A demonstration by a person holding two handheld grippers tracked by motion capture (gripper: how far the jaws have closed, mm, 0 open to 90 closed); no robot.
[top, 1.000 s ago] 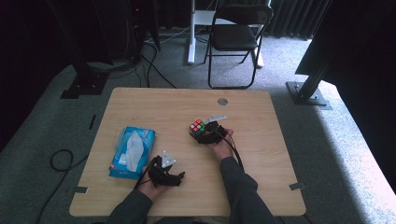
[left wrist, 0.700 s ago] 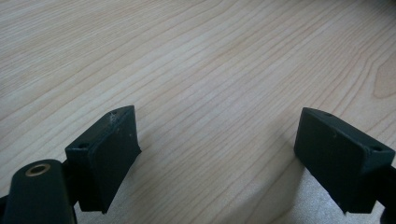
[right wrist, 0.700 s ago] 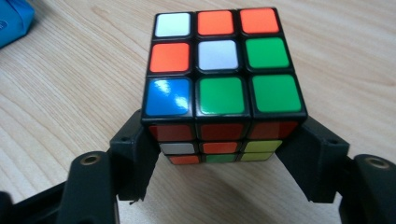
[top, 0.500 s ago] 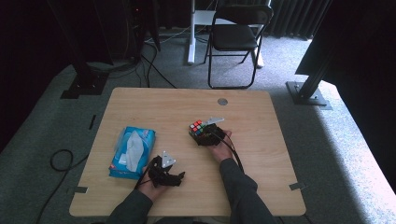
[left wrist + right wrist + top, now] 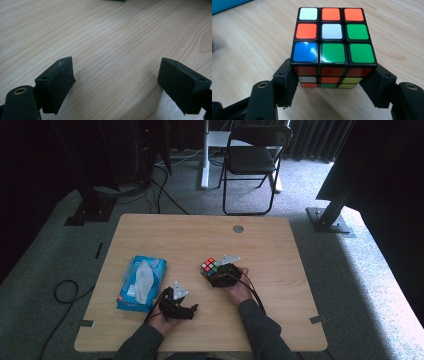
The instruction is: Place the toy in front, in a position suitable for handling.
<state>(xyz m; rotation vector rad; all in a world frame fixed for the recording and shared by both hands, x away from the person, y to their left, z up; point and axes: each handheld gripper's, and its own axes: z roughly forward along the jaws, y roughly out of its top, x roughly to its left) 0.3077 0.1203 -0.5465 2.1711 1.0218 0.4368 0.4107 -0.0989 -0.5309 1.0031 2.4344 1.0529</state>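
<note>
A scrambled Rubik's cube [image 5: 209, 266] sits near the middle of the wooden table [image 5: 175, 235]. My right gripper [image 5: 214, 274] has just been closing around it. In the right gripper view its two black pads press the cube's [image 5: 333, 41] left and right sides low down, and my right gripper [image 5: 333, 83] is shut on it. White, orange, green and blue stickers face up. My left gripper [image 5: 191, 309] rests near the front edge. In the left gripper view it [image 5: 116, 75] stands open over bare wood.
A blue tissue pack [image 5: 142, 282] lies at the table's left, beside my left hand. A round cable hole [image 5: 238, 228] sits near the far edge. A folding chair [image 5: 252, 157] and stand legs are on the carpet beyond the table.
My right hand has shifted slightly toward the near edge with the cube between its jaws, and the jaws have narrowed onto it. The left hand has stayed put.
</note>
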